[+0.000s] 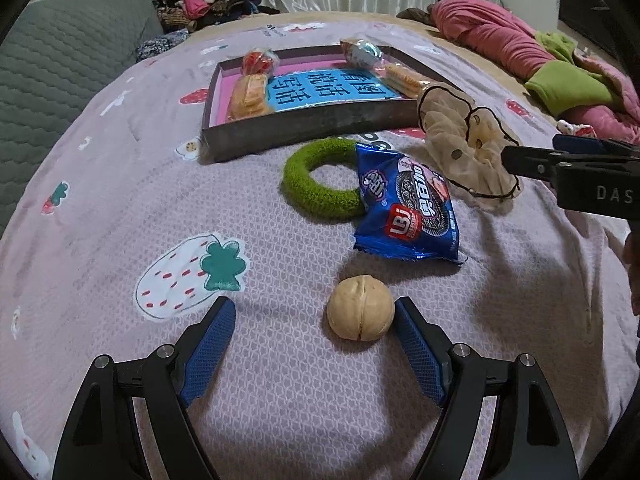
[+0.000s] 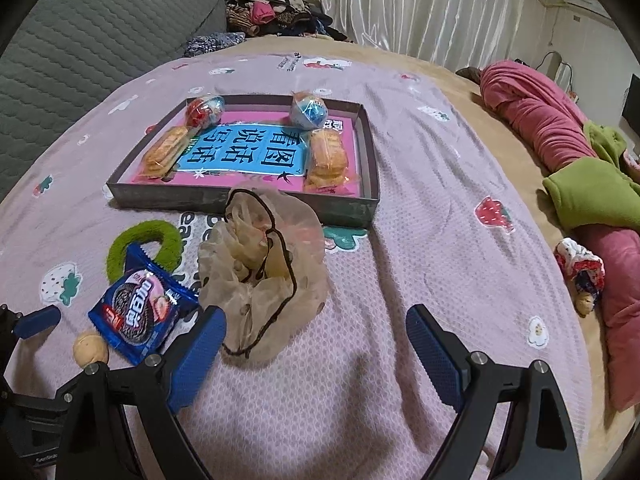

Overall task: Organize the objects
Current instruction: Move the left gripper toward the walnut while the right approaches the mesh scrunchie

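Both jaws spread wide, the left gripper point(image 1: 314, 312) frames a walnut point(image 1: 360, 307) at lower centre while the right gripper point(image 2: 316, 322) hovers by a beige scrunchie point(image 2: 260, 268).

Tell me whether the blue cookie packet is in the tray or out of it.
Out. The blue cookie packet lies on the bedspread in front of the tray, overlapping the green ring.

Bedspread point(image 1: 120, 168) pale lilac, small lattice print, strawberry motifs white, red, teal-leaved. Snack packet point(image 1: 404, 208) shiny blue, black cookie, red label. Knit ring point(image 1: 316, 192) moss green. Nut point(image 1: 360, 308) tan. Scrunchie point(image 2: 260, 264) sheer beige, brown dots, black trim. Tray point(image 2: 248, 200) dark grey, pink inside, blue panel with black characters. Gripper pads point(image 1: 208, 352) blue.
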`<action>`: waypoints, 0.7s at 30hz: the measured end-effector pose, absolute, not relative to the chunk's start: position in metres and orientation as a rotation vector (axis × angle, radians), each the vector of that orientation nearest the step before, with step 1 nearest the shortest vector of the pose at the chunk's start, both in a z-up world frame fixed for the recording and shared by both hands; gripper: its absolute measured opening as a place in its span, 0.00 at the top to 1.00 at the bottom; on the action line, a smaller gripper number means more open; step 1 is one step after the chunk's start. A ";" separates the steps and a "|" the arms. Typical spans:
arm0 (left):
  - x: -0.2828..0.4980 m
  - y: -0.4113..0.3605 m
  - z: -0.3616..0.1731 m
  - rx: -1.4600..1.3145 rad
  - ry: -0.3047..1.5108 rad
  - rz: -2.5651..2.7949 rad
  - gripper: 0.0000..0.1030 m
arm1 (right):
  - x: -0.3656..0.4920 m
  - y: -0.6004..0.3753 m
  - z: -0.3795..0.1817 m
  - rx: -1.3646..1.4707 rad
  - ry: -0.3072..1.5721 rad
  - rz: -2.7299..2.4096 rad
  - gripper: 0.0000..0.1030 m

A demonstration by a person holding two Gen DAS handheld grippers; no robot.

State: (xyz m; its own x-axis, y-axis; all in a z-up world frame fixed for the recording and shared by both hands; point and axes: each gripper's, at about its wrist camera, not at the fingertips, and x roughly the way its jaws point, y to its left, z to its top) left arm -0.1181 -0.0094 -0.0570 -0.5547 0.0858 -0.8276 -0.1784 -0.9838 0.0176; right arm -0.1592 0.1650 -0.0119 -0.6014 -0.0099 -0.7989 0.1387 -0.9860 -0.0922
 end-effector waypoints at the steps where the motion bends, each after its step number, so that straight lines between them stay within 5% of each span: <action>1: -0.119 -0.010 -0.057 -1.394 0.147 2.641 0.20 | -0.161 0.165 -0.013 1.364 0.218 -2.730 0.11; 15: -0.128 -0.012 -0.063 -1.369 0.108 2.629 0.21 | -0.189 0.165 -0.029 1.376 0.178 -2.713 0.12; 21: -0.128 -0.012 -0.063 -1.365 0.100 2.618 0.21 | -0.196 0.159 -0.035 1.381 0.188 -2.694 0.30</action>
State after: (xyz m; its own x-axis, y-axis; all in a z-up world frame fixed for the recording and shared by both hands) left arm -0.1283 -0.0123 -0.0632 -0.5596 0.1339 -0.8179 -0.1960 -0.9803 -0.0265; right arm -0.1958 0.1594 -0.0349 -0.5810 -0.0396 -0.8129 0.1522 -0.9865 -0.0607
